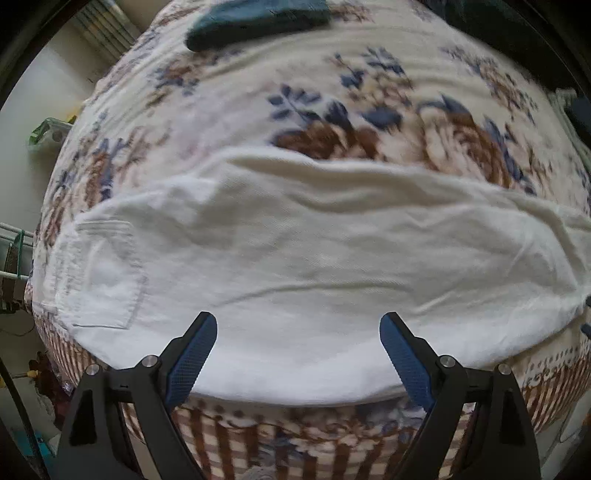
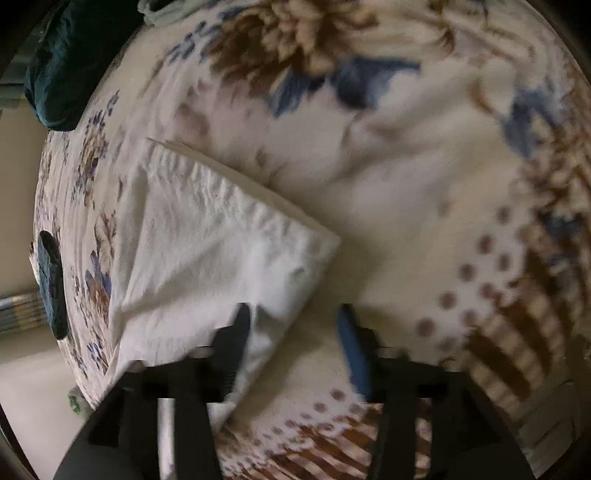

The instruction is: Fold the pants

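Observation:
White pants lie spread across a floral blanket, with a back pocket at the left. My left gripper hovers over their near edge, wide open, nothing between its blue pads. In the right wrist view, one end of the pants lies with its gathered hem running diagonally. My right gripper stands open over that end's near corner. A flap of white cloth lies beside the left finger, and no pad presses on it. This view is blurred.
A dark teal garment lies at the blanket's far edge and shows as dark teal patches in the right wrist view. The striped brown border of the blanket drops off below the pants. A green-and-white packet sits off the bed at left.

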{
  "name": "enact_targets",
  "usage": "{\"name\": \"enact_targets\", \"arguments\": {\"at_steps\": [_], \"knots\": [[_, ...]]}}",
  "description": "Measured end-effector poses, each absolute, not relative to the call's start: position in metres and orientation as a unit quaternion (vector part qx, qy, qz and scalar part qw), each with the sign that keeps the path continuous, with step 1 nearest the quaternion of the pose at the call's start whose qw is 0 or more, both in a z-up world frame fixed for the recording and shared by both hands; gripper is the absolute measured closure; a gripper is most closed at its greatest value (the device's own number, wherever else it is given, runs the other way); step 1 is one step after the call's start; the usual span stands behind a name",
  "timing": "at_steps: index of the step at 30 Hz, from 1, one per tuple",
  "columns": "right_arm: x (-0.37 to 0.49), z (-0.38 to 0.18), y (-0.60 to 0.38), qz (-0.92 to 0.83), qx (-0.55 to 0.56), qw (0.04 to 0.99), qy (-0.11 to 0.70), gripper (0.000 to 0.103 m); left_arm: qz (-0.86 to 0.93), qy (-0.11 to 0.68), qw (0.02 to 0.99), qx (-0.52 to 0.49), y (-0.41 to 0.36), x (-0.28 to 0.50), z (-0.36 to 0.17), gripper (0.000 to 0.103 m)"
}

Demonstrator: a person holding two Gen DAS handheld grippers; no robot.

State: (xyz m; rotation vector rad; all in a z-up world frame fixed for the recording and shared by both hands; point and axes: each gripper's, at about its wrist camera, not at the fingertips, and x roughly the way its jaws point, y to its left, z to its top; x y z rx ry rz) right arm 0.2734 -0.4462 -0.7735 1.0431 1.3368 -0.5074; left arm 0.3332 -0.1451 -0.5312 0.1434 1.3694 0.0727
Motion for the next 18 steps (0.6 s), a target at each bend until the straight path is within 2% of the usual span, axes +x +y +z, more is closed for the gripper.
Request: {"name": "enact_targets", "arguments": {"at_steps": [5,9,14,18], "knots": [[0.301,-0.715,-0.395,-0.182,0.356,0.671,0.625,0.046,0.059,0.610,0.789,0.041,-0.097,0.349,-0.498,0.013],[0.363,-0.688,-0.293,-0.059,0.290,0.695,0.655,0.046,0.092,0.601,0.794,0.008,-0.039,0.367,-0.488,0.013],[0.446,-0.699,-0.157,0.104,0.268,0.665,0.689,0.047,0.140,0.616,0.774,-0.033,0.035,0.389,-0.503,0.013],[0.521,-0.735,-0.051,0.200,0.262,0.596,0.732,0.047,0.132,0.651,0.744,-0.069,0.067,0.410,-0.525,0.013]]}}
